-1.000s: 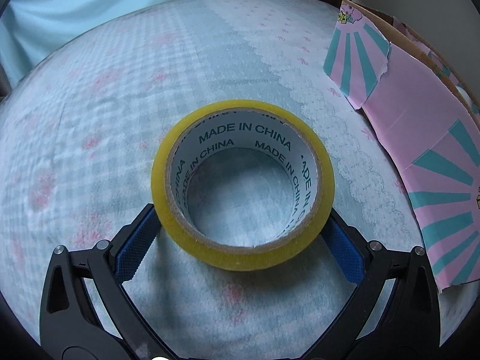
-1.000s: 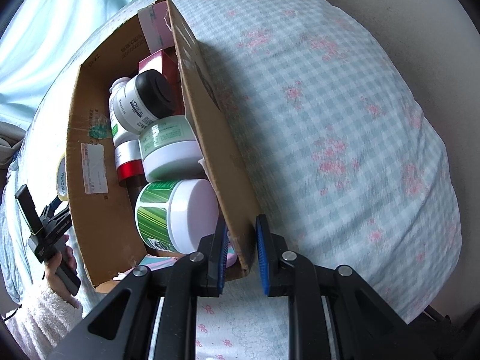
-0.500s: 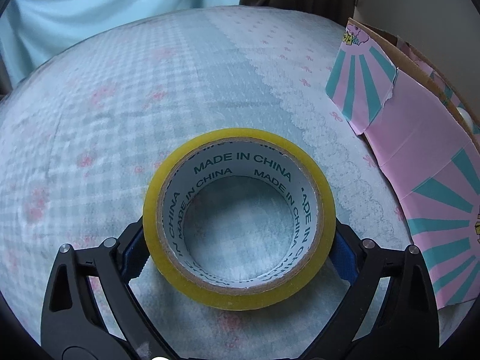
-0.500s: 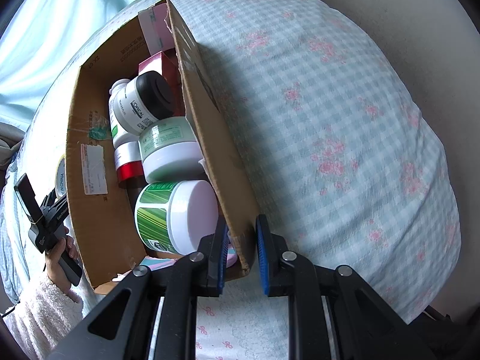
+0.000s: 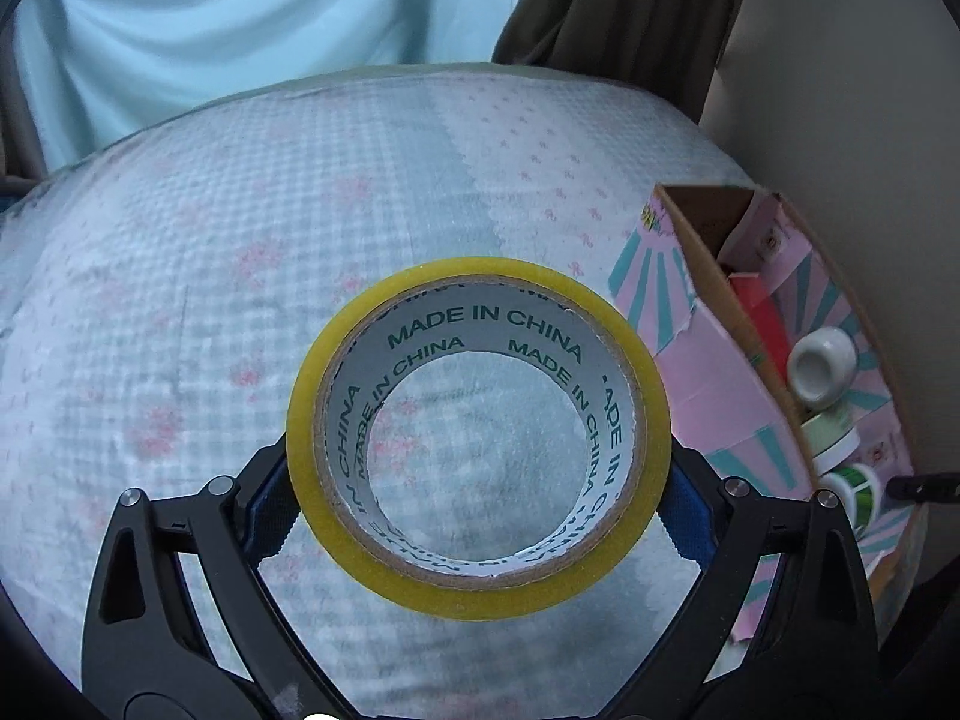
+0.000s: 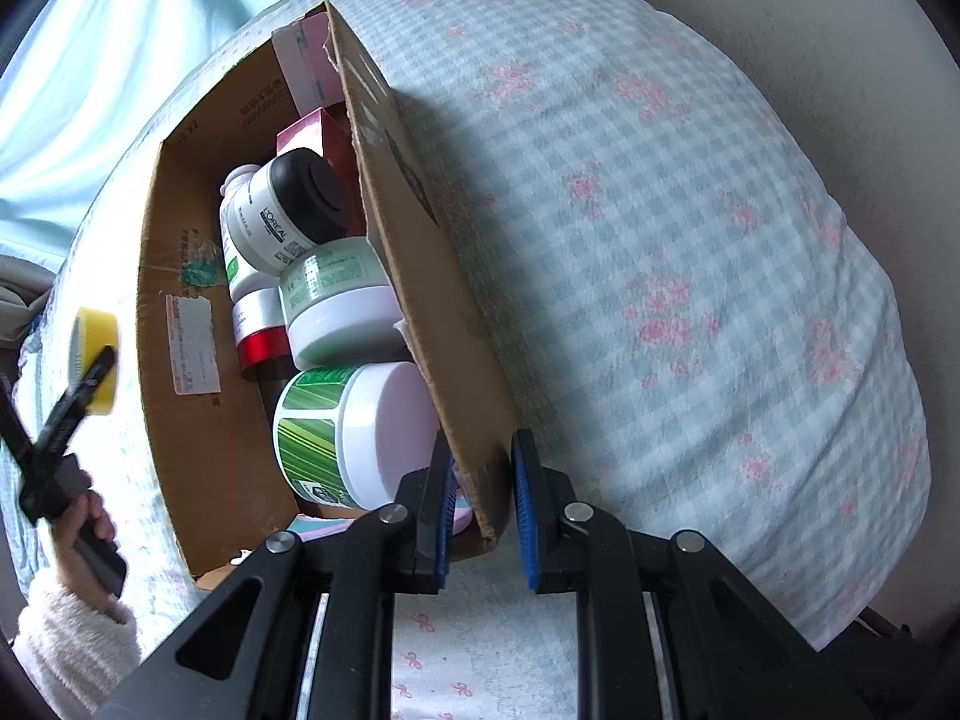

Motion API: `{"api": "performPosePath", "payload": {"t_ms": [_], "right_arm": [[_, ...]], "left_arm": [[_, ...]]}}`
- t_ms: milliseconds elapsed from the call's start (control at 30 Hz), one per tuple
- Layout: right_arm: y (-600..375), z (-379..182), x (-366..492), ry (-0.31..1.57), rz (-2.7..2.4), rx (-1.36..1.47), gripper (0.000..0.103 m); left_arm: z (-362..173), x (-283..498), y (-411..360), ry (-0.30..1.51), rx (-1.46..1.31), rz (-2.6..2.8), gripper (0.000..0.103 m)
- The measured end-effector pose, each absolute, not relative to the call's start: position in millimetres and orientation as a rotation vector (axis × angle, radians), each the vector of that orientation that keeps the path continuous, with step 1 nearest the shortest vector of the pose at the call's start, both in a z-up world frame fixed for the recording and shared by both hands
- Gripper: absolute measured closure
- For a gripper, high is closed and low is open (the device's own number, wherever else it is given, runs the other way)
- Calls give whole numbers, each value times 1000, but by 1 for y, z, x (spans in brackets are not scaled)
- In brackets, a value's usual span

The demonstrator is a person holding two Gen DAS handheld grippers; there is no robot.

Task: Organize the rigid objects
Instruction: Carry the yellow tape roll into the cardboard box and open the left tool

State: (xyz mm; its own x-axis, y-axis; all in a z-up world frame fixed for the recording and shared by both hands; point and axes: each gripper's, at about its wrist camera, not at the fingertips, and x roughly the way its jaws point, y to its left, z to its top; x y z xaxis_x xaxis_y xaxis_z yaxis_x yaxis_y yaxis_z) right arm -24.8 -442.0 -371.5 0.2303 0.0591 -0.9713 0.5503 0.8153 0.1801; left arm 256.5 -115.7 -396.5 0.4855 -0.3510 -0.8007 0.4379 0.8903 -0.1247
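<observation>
Yellow tape roll (image 5: 478,438), "MADE IN CHINA"

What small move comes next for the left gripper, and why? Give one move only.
Probably carry the tape roll sideways over the open cardboard box. The left gripper holds it clear of the bedspread, the right gripper is clamped on the box wall, and the jars leave free space along the near side.
</observation>
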Motion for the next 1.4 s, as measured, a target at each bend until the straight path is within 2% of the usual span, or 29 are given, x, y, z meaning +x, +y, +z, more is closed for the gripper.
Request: {"api": "performPosePath", "payload": {"t_ms": [300, 533, 667, 1000, 1400], "right_arm": [[-454, -373, -29, 1307, -318, 650, 86], [-456, -374, -27, 1322, -292, 658, 86], [-457, -374, -24, 1344, -273, 649, 86], [-461, -379, -13, 1391, -226, 633, 86], [-460, -380, -3, 1413, -229, 630, 86]], "left_arm": [[-280, 246, -166, 872, 163, -506, 7], [-245, 250, -234, 867, 178, -559, 7], [-251, 259, -272, 907, 162, -584, 7], [-317, 280, -354, 1060, 199, -594, 7], [-380, 297, -384, 1262, 285, -555, 6]]}}
